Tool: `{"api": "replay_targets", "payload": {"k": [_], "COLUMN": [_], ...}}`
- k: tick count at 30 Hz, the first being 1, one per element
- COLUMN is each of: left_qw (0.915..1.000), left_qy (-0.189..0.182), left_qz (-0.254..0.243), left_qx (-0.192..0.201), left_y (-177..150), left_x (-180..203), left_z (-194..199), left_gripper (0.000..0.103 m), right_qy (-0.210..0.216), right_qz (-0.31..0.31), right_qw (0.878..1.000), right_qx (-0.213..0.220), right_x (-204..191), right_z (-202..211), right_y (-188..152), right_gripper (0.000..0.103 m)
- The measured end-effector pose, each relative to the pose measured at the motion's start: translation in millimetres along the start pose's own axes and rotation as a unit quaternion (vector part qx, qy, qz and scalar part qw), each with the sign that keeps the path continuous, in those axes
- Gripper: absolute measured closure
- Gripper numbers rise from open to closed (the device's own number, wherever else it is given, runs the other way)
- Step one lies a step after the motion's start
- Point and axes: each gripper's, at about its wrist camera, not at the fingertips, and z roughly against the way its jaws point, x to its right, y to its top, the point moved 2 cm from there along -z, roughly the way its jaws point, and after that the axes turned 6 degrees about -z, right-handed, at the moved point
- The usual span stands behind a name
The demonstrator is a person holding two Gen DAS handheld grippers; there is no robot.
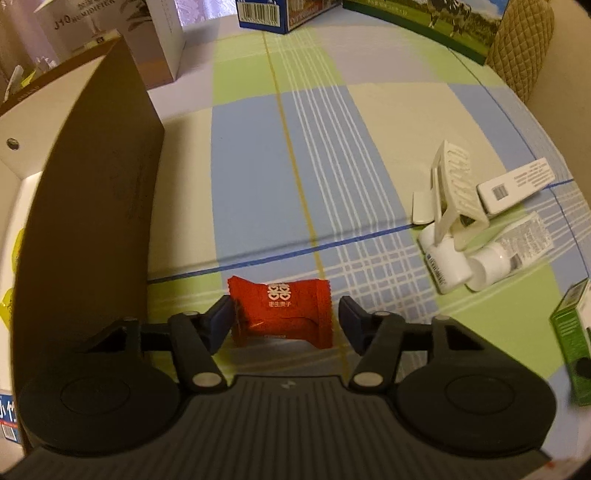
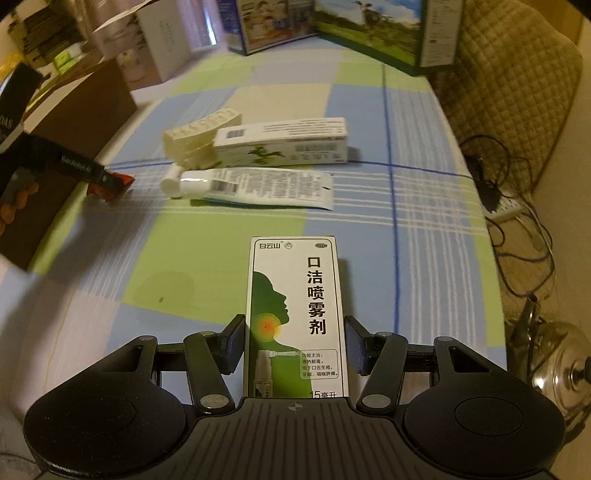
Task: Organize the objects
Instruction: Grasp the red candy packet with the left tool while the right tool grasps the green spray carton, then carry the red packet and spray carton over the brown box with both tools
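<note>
A red candy packet (image 1: 282, 314) lies on the checked tablecloth between the fingers of my left gripper (image 1: 286, 321). The left jaws stand open around it; the left pad looks to touch it, the right pad has a gap. My right gripper (image 2: 295, 350) has its pads against both sides of a green and white spray box (image 2: 295, 317) that lies flat on the cloth. The left gripper and red packet (image 2: 110, 184) also show in the right wrist view. A white tube (image 2: 255, 186), a long white box (image 2: 282, 142) and a cream clip (image 2: 201, 134) lie mid-table.
A brown open box (image 1: 92, 206) stands at the left. White and printed cartons (image 1: 280, 14) line the table's far edge. A quilted chair back (image 2: 509, 92), cables and a metal kettle (image 2: 561, 376) are off the right edge of the table.
</note>
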Motion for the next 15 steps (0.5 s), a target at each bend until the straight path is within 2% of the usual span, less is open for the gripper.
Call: {"api": "replay_targets", "payload": {"k": [4,6,8,15], "left_qw": [0.9999,0.9998,0.9998,0.9997], "left_qy": [0.005,0.008,0.005,-0.019], "left_qz": [-0.007,-0.010,-0.012,-0.006], "left_qx": [0.006,0.015,0.018,0.014], "left_y": [-3.3,-5.1,-8.2,-34.8], "left_x": [2.7,4.4,7.2,27.1], "left_z": [-0.8,1.6,5.0,21.6], "left_gripper": [0.051,0.059,0.062,0.062], "right_qy": [-0.007,-0.011,-0.011,0.007], "right_qz": [-0.006,-0.003,-0.006,0.005], "right_qw": [1.000,1.000,1.000,1.000], "right_qx": [0.006,0.007,0.009,0.008], "right_x": [-0.6,-3.2,-6.1,-27.0], "right_z": [2.3,2.3,2.5,-1.5], "right_y": [-3.2,-4.3,-5.4,-9.8], "right_gripper": [0.051,0.051,0.051,0.051]}}
